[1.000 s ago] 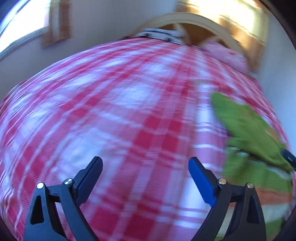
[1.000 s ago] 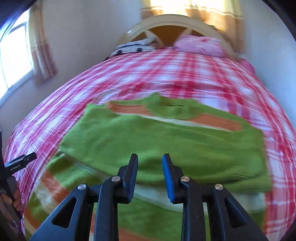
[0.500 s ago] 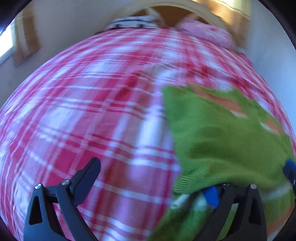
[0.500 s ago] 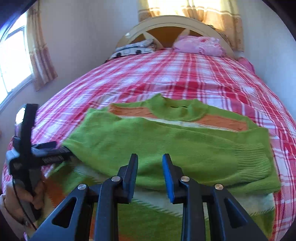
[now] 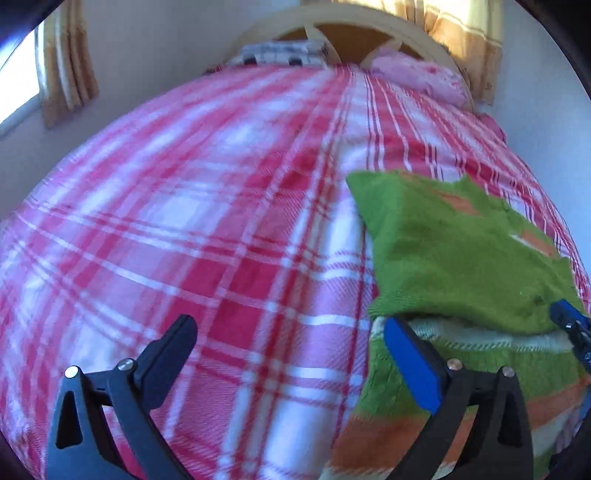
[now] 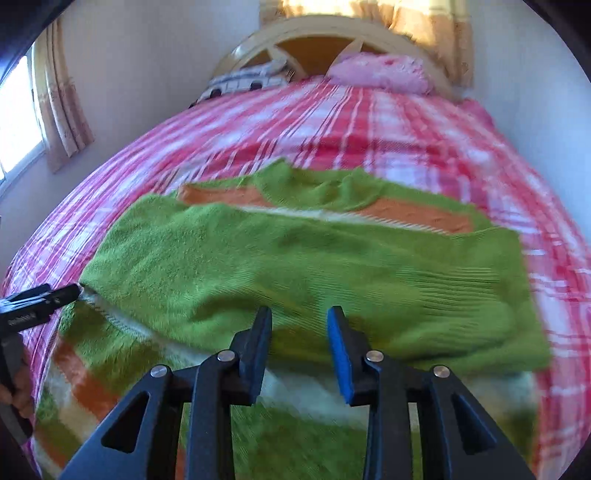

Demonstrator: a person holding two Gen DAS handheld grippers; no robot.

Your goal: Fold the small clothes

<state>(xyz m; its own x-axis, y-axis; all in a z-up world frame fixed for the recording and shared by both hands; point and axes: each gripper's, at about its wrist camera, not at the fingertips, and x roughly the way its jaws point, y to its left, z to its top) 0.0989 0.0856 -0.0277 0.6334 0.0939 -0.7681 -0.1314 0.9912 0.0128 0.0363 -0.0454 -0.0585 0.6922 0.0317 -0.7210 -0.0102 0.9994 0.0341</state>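
We are looking down a bed (image 6: 424,122) covered in a red, pink and white plaid blanket (image 5: 207,236), and the green sweater (image 6: 295,266) with orange and cream stripes is lying flat on it. In the right wrist view the sweater is filling the middle of the frame, collar pointing toward twelve o'clock, a green sleeve folded across the body from nine o'clock over to three o'clock, its ribbed cuff sitting at about four.

The right gripper (image 6: 299,350) is hovering at six o'clock just over the near edge of that folded sleeve. Its jaws are opening, a narrow gap showing between the black pad and the blue one, and no cloth is sitting between them.

The left gripper (image 5: 286,354) is standing with its jaws spread as wide as they go, plaid blanket showing in the gap. Its blue pad is lying right at the sweater's left edge, at about five o'clock in its own view, gripping nothing. From the right wrist camera we are catching that same gripper at nine o'clock, its tip just beside the sleeve fold.

Up at twelve o'clock a pink pillow (image 6: 380,72) is resting against the curved headboard (image 6: 325,31), with a folded checked cloth (image 6: 243,81) at eleven.
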